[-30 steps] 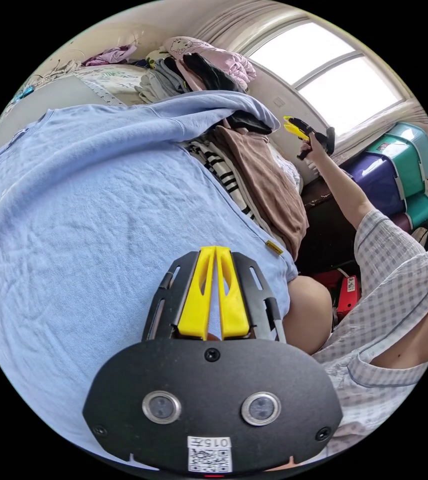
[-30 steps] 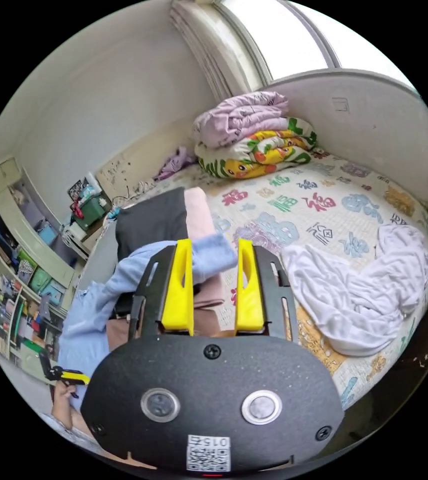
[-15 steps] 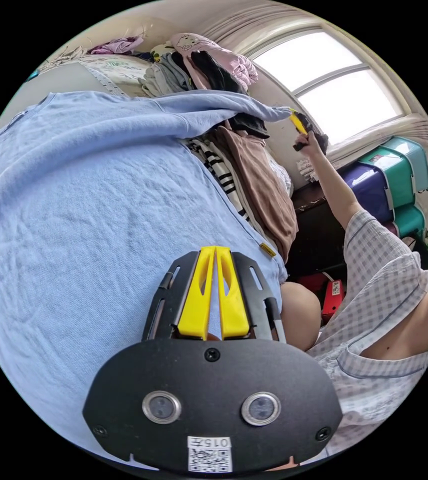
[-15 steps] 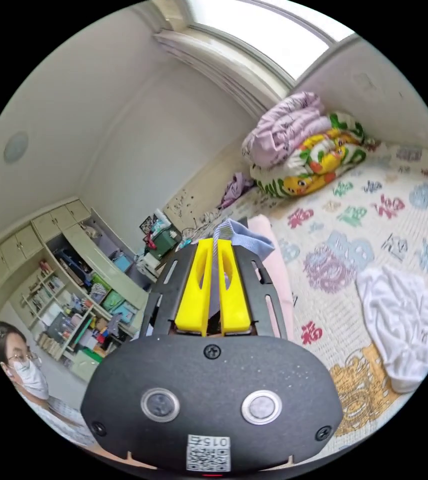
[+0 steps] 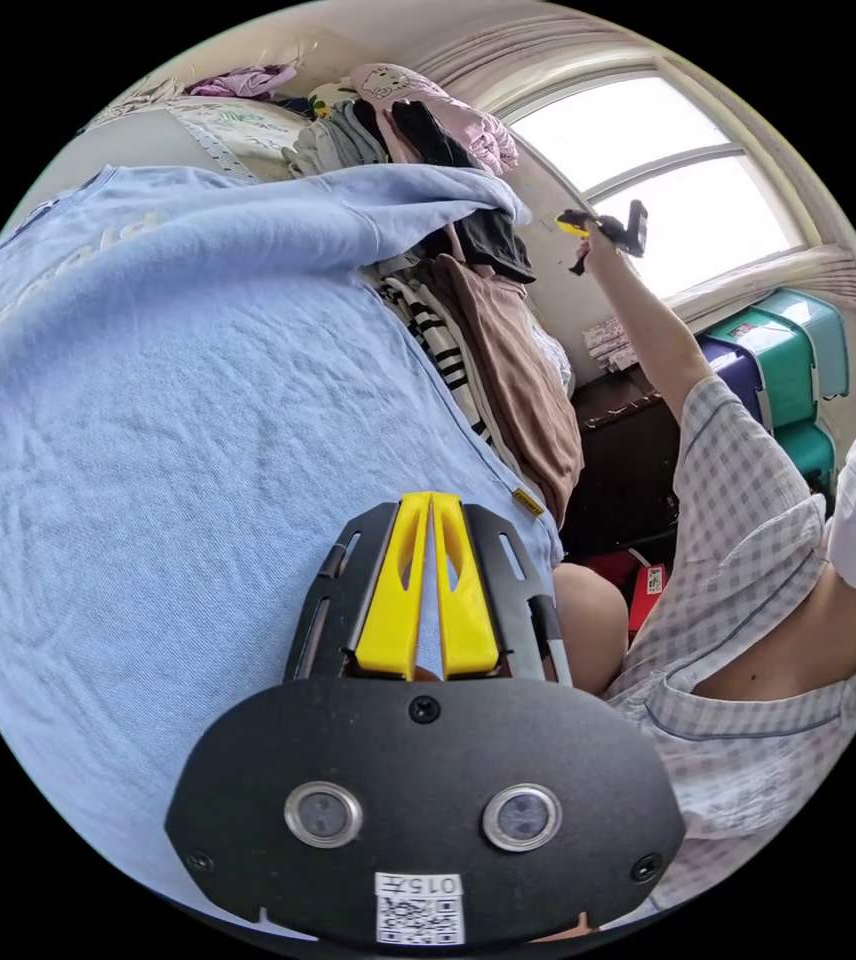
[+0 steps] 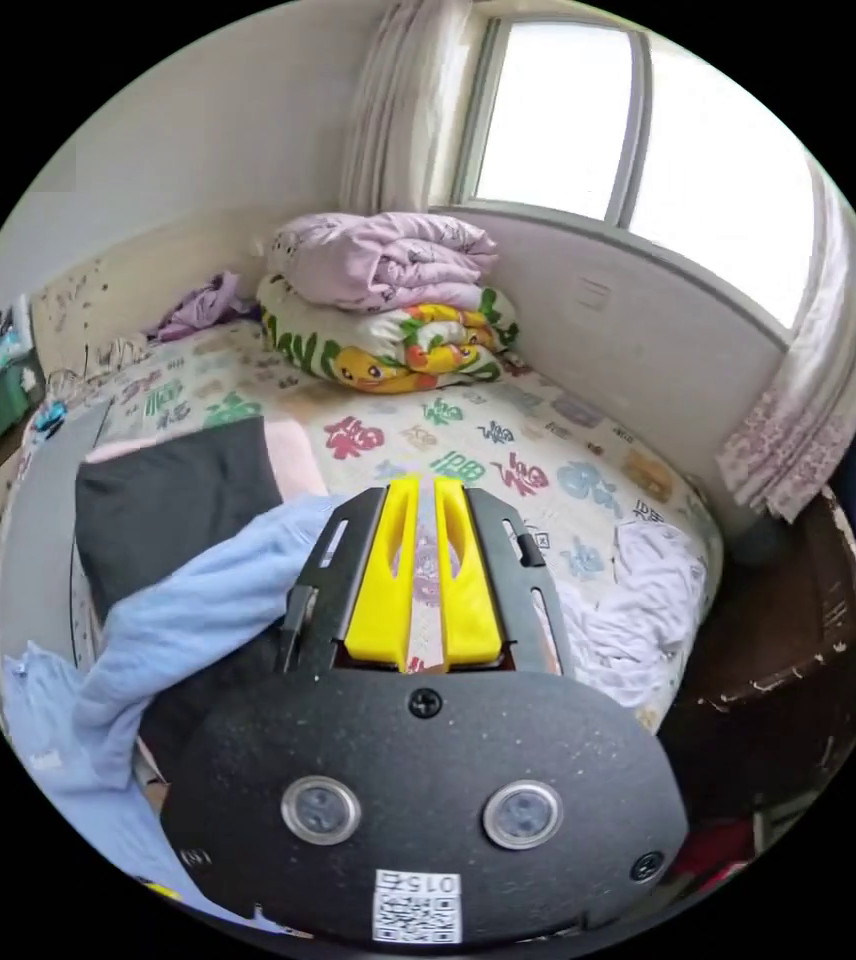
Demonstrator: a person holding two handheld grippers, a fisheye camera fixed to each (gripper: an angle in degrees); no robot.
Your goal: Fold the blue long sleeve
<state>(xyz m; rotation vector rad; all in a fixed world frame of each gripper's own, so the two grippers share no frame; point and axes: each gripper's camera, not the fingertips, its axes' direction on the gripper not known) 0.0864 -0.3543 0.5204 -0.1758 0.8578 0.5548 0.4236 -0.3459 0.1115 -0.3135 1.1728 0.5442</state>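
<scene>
Left gripper view: the left gripper [image 5: 431, 585] has its yellow jaws pressed together on the hem of the blue long sleeve [image 5: 198, 400], which spreads wide, one sleeve draped over a pile of clothes [image 5: 488, 350]. A person's raised arm holds the right gripper [image 5: 603, 225] near the window [image 5: 688, 190]. Right gripper view: the right gripper [image 6: 420, 585] has its jaws nearly together (nothing between them), the blue sleeve [image 6: 188, 610] lying beside it over a black garment [image 6: 168, 500] on the bed [image 6: 508, 440].

Daylight pours through the window [image 6: 638, 150], blown out to plain white in both views; the room is evenly bright with soft shadows; fisheye curvature bends the edges; the focus stays fairly sharp.
</scene>
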